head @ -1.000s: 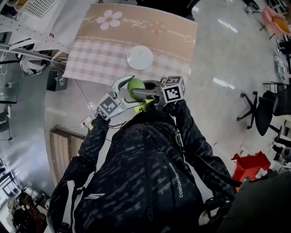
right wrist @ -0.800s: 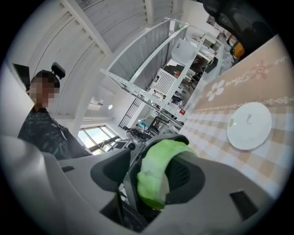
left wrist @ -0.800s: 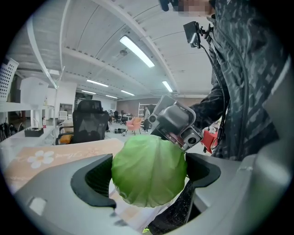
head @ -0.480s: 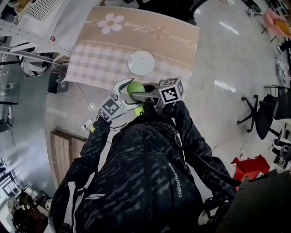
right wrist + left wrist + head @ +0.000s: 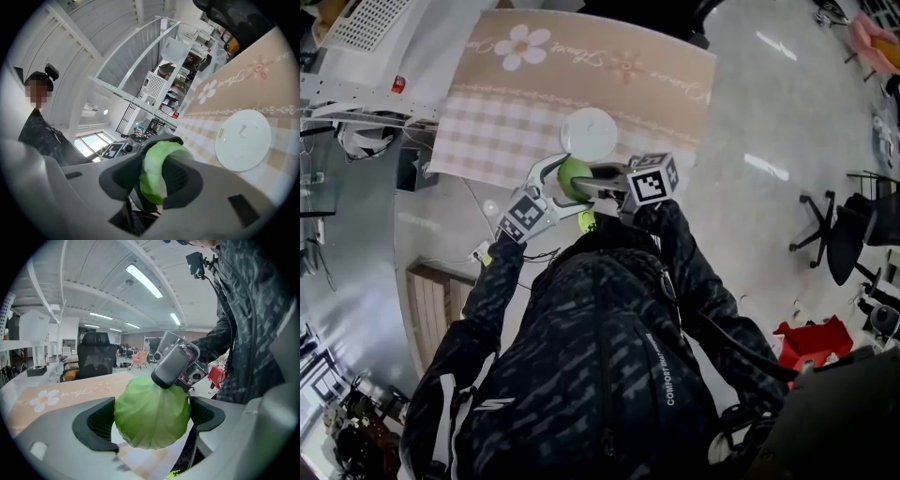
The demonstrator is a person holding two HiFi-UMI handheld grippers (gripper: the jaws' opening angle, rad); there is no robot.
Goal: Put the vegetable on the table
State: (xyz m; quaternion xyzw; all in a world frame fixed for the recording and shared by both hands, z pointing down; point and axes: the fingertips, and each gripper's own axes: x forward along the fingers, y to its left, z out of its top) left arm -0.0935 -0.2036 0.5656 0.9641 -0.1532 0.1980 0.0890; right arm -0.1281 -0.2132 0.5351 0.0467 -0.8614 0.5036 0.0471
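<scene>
A round green cabbage (image 5: 573, 175) hangs over the near edge of the table (image 5: 516, 122), which is covered with a beige checked cloth. My left gripper (image 5: 565, 182) has the cabbage (image 5: 152, 416) filling the gap between its dark pads, which press on both of its sides. My right gripper (image 5: 586, 178) comes in from the right and its pads pinch the cabbage (image 5: 154, 173). Its jaws have just been closing with the cabbage between them. A white plate (image 5: 589, 131) lies on the cloth just beyond the cabbage.
White shelving (image 5: 356, 37) stands left of the table. A slatted wooden crate (image 5: 427, 305) sits on the floor at the left. Black office chairs (image 5: 839, 234) and a red box (image 5: 811, 342) are at the right. The plate (image 5: 243, 140) lies to the right of the right jaws.
Both grippers have carried the cabbage forward toward the table, and it is now closer to the white plate.
</scene>
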